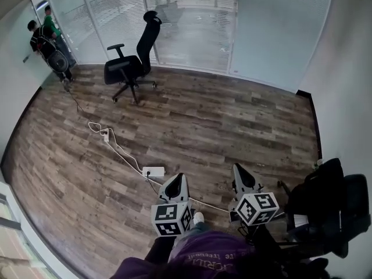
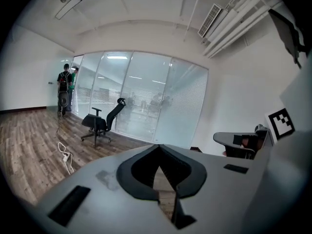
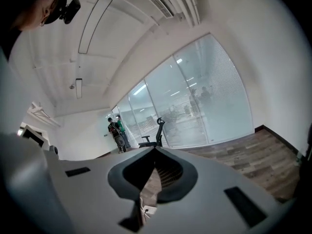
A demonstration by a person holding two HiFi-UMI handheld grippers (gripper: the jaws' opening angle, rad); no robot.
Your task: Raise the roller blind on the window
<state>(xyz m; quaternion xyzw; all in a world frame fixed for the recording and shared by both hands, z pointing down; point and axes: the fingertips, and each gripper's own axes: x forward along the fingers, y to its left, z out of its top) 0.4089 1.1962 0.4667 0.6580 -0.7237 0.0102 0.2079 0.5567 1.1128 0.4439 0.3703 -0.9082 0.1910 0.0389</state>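
Left claw (image 1: 177,180) and right claw (image 1: 240,172) side by side, low in front of person. Both pressed together, nothing pinched. Both point across wooden floor (image 1: 209,118) toward glass wall (image 1: 192,25), well apart from it; office chair (image 1: 131,65) stands between. Roller blind itself not clearly seen. Strip of window frame (image 1: 13,228) at far left; if blind hangs there, left claw is nearer and must turn left.
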